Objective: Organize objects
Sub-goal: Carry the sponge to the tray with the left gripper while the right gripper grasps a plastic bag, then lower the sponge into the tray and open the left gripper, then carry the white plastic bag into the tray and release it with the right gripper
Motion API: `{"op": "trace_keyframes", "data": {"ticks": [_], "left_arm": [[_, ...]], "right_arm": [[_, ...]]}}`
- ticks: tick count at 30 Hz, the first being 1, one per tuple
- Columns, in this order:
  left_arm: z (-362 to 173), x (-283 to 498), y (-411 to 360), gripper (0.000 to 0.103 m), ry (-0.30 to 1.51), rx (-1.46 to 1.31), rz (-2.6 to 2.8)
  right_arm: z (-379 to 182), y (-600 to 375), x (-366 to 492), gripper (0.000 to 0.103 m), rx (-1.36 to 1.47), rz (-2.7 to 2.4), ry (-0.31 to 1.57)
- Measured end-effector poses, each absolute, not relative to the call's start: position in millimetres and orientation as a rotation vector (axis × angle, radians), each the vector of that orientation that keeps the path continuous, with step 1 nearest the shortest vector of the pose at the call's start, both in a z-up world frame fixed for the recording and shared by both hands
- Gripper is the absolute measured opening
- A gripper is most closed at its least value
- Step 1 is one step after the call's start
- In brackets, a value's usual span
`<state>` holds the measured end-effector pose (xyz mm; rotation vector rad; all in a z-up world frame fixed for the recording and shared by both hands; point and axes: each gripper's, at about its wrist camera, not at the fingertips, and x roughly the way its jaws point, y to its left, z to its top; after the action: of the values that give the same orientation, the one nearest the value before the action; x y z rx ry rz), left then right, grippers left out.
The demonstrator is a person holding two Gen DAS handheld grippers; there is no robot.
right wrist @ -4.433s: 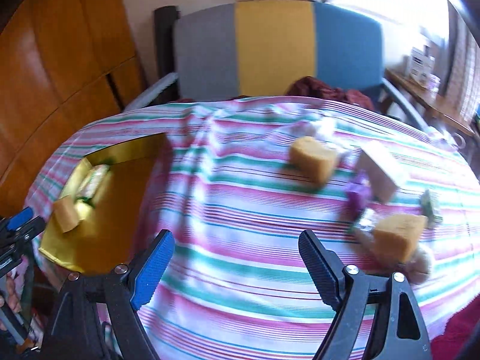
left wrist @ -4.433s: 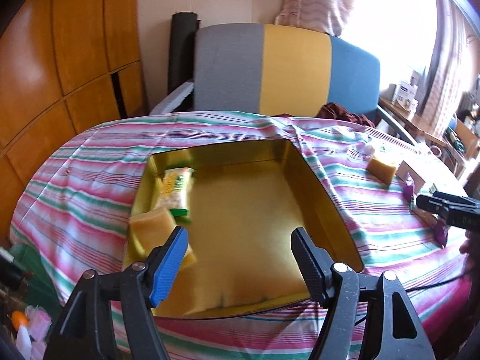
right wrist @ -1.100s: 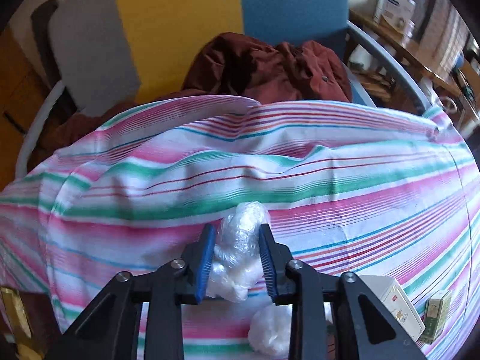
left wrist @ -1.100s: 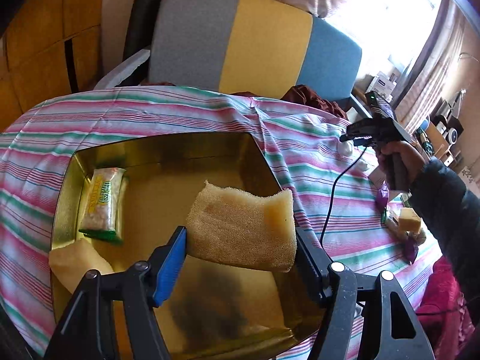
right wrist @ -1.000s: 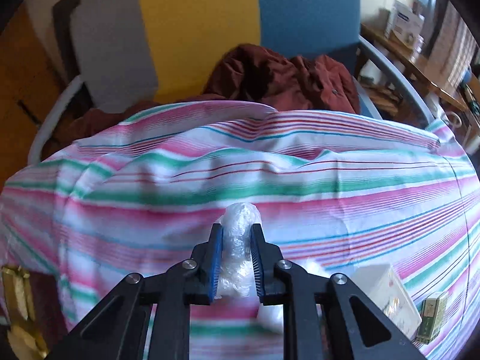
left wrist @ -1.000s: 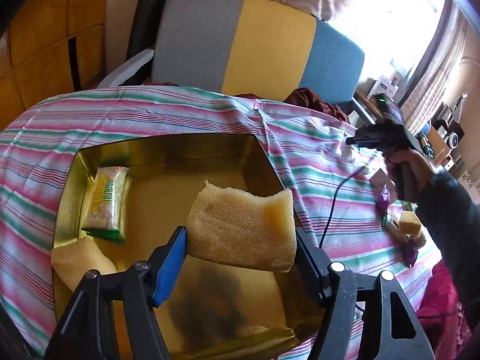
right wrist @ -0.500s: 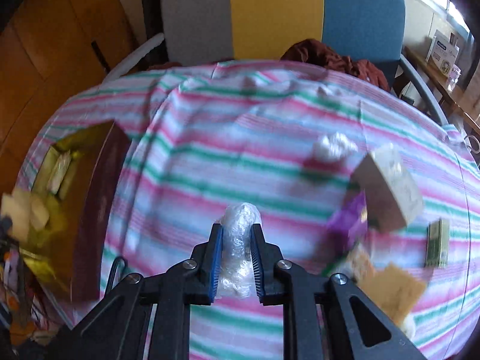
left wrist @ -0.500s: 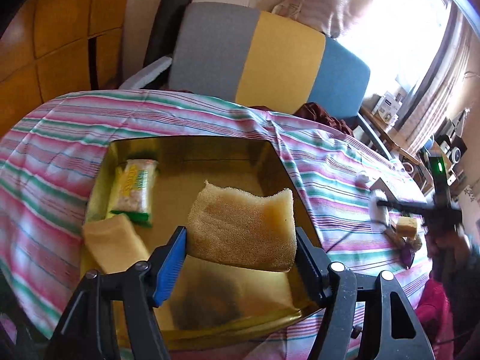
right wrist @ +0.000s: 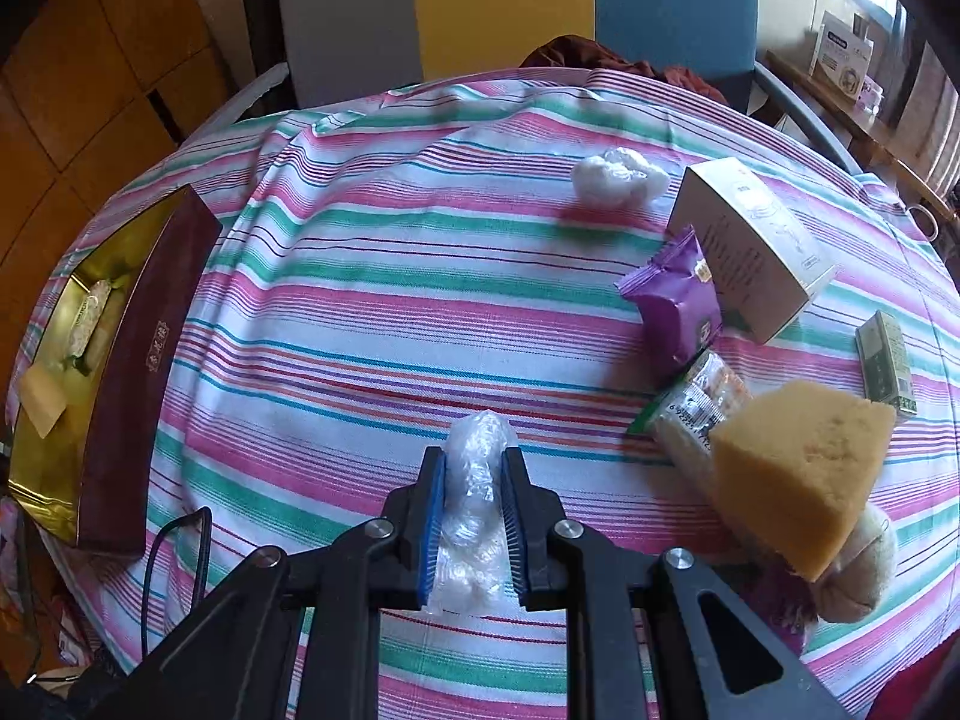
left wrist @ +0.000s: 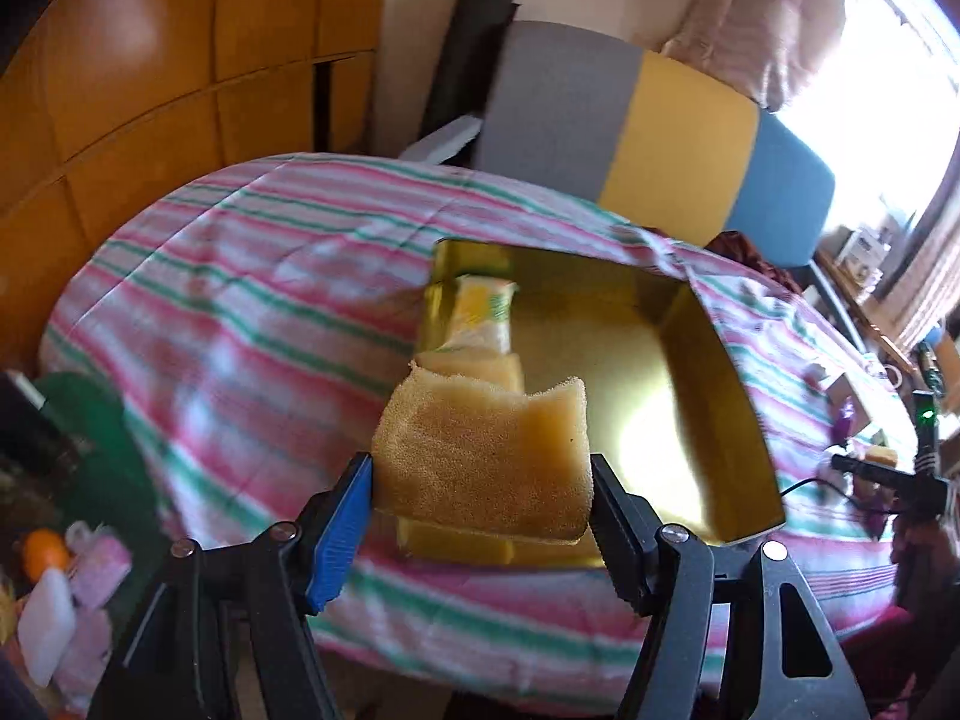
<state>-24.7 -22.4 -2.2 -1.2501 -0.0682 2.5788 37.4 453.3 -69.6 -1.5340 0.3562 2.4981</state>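
My left gripper [left wrist: 480, 510] is shut on a yellow sponge [left wrist: 486, 462], held above the near left corner of the gold box [left wrist: 708, 360]. A yellow-green snack packet [left wrist: 483, 318] and another sponge piece lie in the box at its left side. My right gripper [right wrist: 474, 516] is shut on a clear plastic-wrapped wad [right wrist: 474, 498], held above the striped tablecloth [right wrist: 390, 312]. The gold box with its maroon outer wall [right wrist: 138, 360] sits at the left in the right wrist view.
On the cloth at the right lie a white wad [right wrist: 618, 180], a white carton [right wrist: 750, 246], a purple packet [right wrist: 678, 300], a clear snack packet [right wrist: 690, 414], a yellow sponge wedge [right wrist: 798, 468] and a small green box [right wrist: 888, 366]. A tricolour chair [left wrist: 630, 138] stands behind the table.
The left gripper has swung left and back with the sponge, now over the box's near left corner. The right gripper has pulled back and up with the wad.
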Motion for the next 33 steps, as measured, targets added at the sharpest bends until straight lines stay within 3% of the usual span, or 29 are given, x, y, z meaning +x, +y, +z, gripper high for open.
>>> {"op": "trace_keyframes", "data": {"ticks": [13, 17, 23, 33], "left_arm": [[-31, -43, 5, 0.071, 0.030, -1.313, 2.550], [-39, -45, 8, 0.073, 0.055, -1.340, 2.552], [-42, -40, 3, 0.085, 0.059, -1.344, 2.579], [-26, -32, 3, 0.085, 0.019, -1.258, 2.631]], "right_arm": [[-71, 452, 37, 0.017, -1.529, 2.505, 0.325], [-71, 452, 37, 0.017, -1.530, 2.506, 0.327], [-72, 451, 37, 0.017, -1.532, 2.505, 0.318], [-72, 447, 36, 0.017, -1.534, 2.508, 0.287]]}}
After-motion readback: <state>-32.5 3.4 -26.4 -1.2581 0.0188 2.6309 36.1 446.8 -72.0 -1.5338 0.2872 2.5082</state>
